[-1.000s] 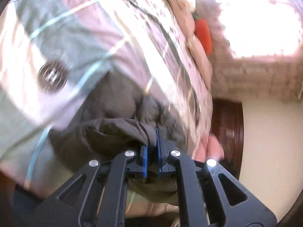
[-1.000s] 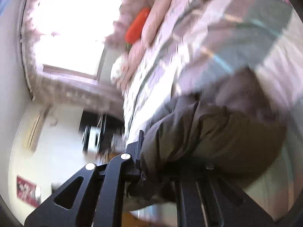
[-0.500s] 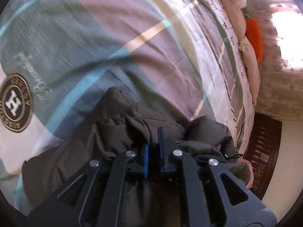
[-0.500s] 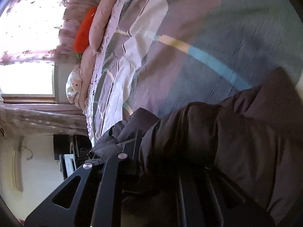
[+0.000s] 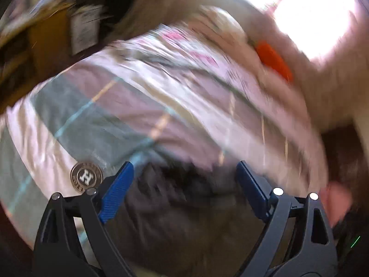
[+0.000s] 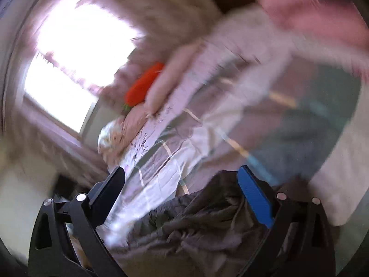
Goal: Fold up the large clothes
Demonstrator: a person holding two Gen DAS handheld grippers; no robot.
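Note:
A dark grey-brown padded jacket [image 5: 184, 219] lies bunched on the striped bedspread [image 5: 129, 120], low in both wrist views. My left gripper [image 5: 184, 180] is open and empty, its blue pads [image 5: 115, 191] wide apart just above the jacket. My right gripper [image 6: 182, 182] is also open and empty, with the crumpled jacket [image 6: 196, 226] below and between its fingers. Both views are motion-blurred.
An orange carrot-shaped cushion [image 5: 274, 60] and pink pillows [image 6: 166, 78] lie at the head of the bed under a bright window [image 6: 80, 43]. A round logo [image 5: 86, 176] marks the bedspread. Dark wooden furniture [image 5: 339, 152] stands beside the bed.
Both grippers were shut on the jacket; they have now opened and let it drop onto the bed. Both have pulled back and tilted up fast.

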